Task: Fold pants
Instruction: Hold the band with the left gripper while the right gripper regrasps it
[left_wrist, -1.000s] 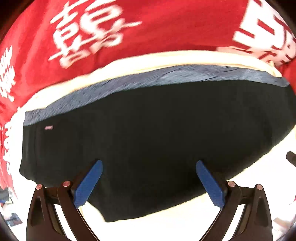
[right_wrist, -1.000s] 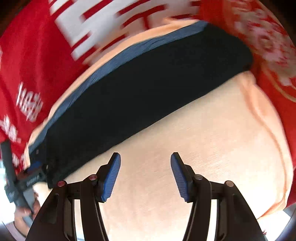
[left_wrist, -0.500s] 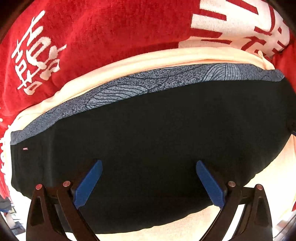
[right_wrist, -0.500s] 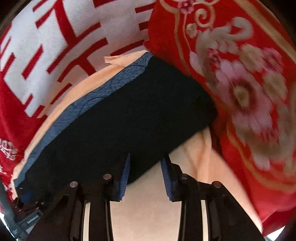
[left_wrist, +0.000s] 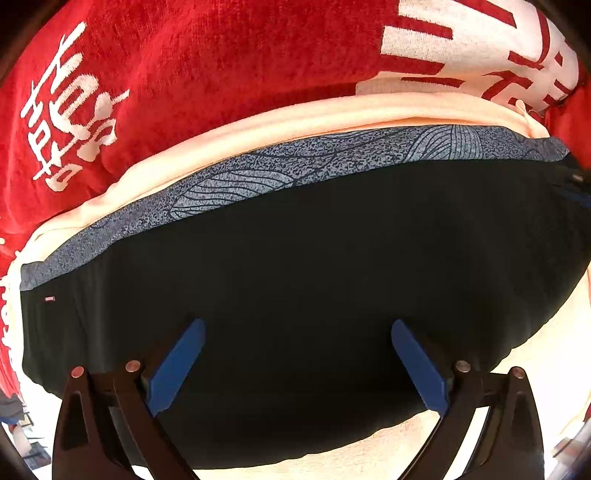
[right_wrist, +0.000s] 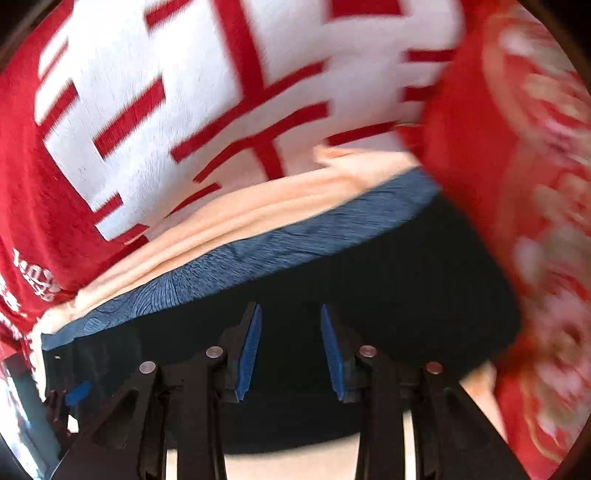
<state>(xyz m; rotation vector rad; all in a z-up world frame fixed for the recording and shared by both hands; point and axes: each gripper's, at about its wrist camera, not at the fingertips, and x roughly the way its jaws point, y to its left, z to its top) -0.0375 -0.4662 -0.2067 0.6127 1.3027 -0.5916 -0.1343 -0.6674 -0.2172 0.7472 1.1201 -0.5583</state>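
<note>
The right gripper (right_wrist: 291, 349) hangs over the black pants (right_wrist: 388, 295), its blue pads apart with a narrow gap between them and nothing gripped. A blue patterned waistband (right_wrist: 258, 254) runs along the far edge of the pants. They lie on a peach cloth (right_wrist: 236, 214), itself on a red-and-white blanket (right_wrist: 166, 92). The right side is blurred.

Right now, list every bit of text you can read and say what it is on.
"囍", large and white, only partly in frame: red blanket.
Small white characters near its left edge: rotated, unreadable.
Tiny red tag on the black pants: too small.
Patterned waistband: no text.
</note>
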